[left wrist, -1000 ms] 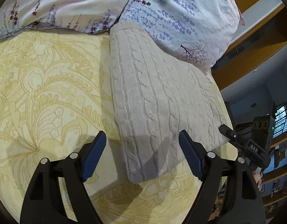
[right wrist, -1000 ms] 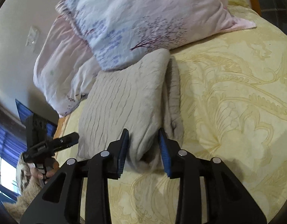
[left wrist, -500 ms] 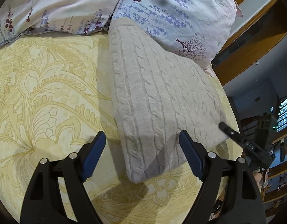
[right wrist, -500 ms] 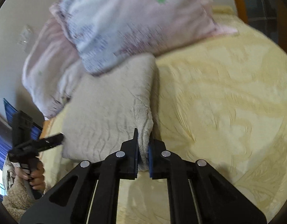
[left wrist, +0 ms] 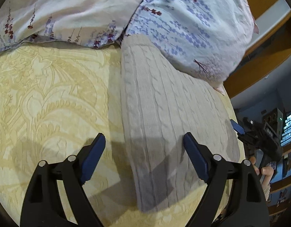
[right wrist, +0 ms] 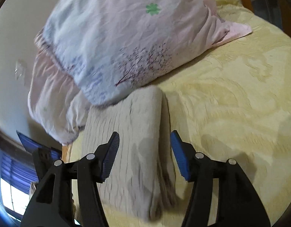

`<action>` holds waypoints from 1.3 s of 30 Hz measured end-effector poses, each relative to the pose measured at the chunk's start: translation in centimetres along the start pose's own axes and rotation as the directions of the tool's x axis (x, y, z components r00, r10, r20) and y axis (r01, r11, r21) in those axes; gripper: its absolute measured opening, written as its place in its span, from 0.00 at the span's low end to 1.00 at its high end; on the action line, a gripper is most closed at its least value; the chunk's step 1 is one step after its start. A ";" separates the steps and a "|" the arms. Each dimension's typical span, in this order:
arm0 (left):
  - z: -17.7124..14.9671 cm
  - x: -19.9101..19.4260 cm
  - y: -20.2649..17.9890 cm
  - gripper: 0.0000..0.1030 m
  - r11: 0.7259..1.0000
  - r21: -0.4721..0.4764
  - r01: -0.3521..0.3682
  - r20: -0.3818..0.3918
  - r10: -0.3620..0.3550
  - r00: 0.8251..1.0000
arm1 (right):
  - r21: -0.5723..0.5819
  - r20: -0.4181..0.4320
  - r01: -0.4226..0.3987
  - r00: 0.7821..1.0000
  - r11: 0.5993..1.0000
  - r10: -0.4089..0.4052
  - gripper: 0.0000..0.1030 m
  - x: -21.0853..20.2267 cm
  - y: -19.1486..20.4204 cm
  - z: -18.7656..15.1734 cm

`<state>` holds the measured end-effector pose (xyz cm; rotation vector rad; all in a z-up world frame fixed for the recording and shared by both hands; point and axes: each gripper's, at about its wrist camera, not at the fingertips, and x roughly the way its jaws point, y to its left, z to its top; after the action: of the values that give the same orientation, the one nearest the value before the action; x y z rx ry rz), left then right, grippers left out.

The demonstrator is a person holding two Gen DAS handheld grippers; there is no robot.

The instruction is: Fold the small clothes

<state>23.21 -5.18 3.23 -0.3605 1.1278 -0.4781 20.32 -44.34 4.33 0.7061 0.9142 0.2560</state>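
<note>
A beige cable-knit sweater (left wrist: pixel 164 104) lies folded in a long strip on the yellow bedspread (left wrist: pixel 50 104), its far end tucked against the pillows. My left gripper (left wrist: pixel 143 138) hovers over its near end, jaws wide and still opening, the pads touching nothing. In the right wrist view the same sweater (right wrist: pixel 137 113) shows its thick folded edge on the right. My right gripper (right wrist: pixel 144 134) straddles that edge with its jaws opening and the pads clear of the cloth. Each view shows the other gripper beyond the bed's edge: the right one (left wrist: pixel 259 138) and the left one (right wrist: pixel 41 151).
Two floral pillows (left wrist: pixel 192 24) (left wrist: pixel 69 22) are heaped at the head of the bed, one resting on the sweater's far end. A wooden headboard (left wrist: pixel 259 43) stands at the right. The bedspread's edge (left wrist: pixel 232 113) runs beside the sweater. A person's hand (left wrist: pixel 266 172) holds the right gripper.
The right gripper closed on the sweater's folded edge half a second ago and has now opened and let it go. The left gripper shifted slightly and opened a bit wider.
</note>
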 end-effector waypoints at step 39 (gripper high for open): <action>-0.4 1.3 -3.9 0.78 0.988 0.113 -0.103 0.024 0.101 0.995 | -0.096 -0.062 0.046 0.997 0.994 -0.052 0.40 1.2 -0.2 -1.4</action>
<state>22.55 -9.19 4.00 -0.2063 1.0907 -0.4456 19.89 -43.29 2.82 0.5898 0.9735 0.2778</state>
